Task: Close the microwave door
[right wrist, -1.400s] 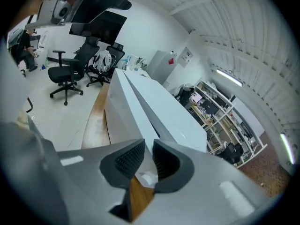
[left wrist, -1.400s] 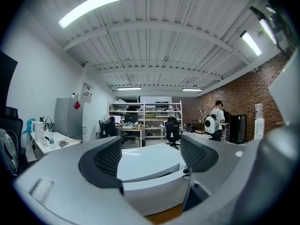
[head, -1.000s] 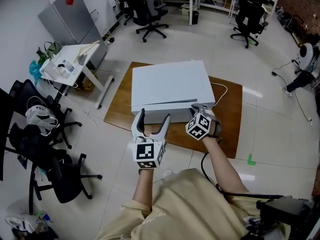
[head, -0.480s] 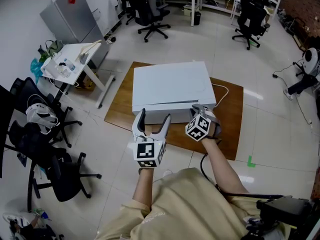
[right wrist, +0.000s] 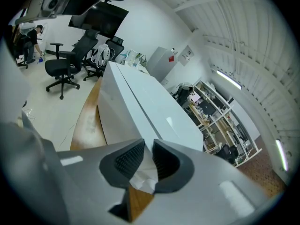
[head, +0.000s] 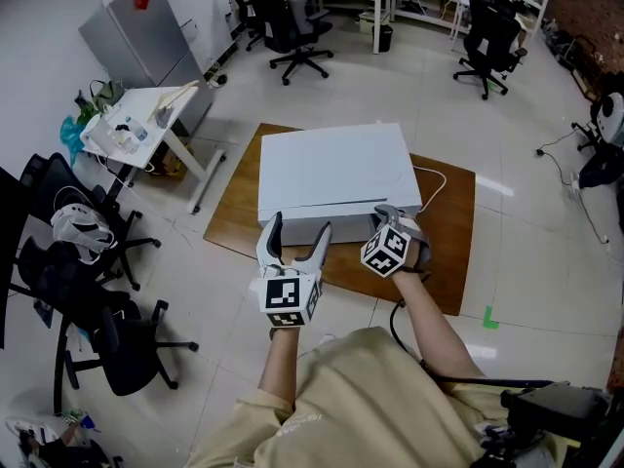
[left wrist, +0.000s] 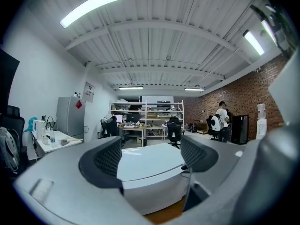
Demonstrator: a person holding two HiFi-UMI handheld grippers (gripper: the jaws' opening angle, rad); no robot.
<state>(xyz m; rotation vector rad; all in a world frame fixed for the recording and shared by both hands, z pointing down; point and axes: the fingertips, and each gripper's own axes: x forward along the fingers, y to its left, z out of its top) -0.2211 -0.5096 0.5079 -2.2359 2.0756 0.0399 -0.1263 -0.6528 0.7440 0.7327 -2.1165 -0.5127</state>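
**Location.** The microwave [head: 331, 169] sits at frame centre in the head view, on a wooden board [head: 444, 224] laid on the floor. It is a white, box-shaped unit. Its top panel faces the camera and its front face runs along the lower edge of the box, toward the person.

**Left gripper.** The left gripper [head: 300, 226] is at lower centre, just in front of the front face. Its jaws stand wide with nothing between the pads. In the left gripper view the microwave fills the gap beyond them, apart from both pads.

**Right gripper.** The right gripper [head: 388, 214] is at the front right corner of the unit, angled downward. In the right gripper view its jaws are drawn to a narrow slit, and a white edge of that corner shows in the slit. They appear to pinch this edge.

**Handling.**
- Judged from its build, the unit is heavy and rigid, and should stay in place under a light push.
- The door is likely a stiff hinged panel with smooth, glossy paint, so the pads may slide on it.
- Take hold at the free edge of the door, far from the hinge.
- Alternatively, press flat against the door face there.
- Apply steady pressure until the latch seats.
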